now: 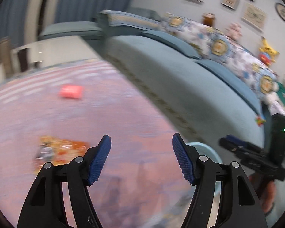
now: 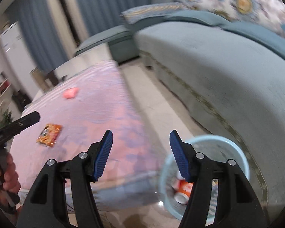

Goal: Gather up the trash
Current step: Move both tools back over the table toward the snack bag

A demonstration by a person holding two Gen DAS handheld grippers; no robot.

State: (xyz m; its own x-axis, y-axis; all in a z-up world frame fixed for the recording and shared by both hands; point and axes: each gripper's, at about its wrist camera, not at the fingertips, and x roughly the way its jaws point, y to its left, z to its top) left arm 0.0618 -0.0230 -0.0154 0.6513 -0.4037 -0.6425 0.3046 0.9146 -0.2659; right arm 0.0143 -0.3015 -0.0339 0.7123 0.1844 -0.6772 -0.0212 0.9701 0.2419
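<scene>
Now I judge one piece is binned: a crushed orange-and-white can [image 2: 182,189] lies in the pale blue round plastic bin [image 2: 237,148]. Both my left hand-held gripper [image 1: 141,142] and right hand-held gripper [image 2: 141,137] gape empty. Next, reach the crinkled orange snack wrapper [image 2: 49,134] flat on the pink rug [image 2: 96,114].

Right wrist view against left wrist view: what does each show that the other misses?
Only the right wrist view looks into the light blue bin, where an orange can lies, and shows the bare floor strip between rug and sofa. Only the left wrist view shows the framed pictures on the wall and the yellow toy on the sofa back. Both show the pink rug, a pink packet, an orange snack wrapper, the teal sofa, and open, empty jaws.
</scene>
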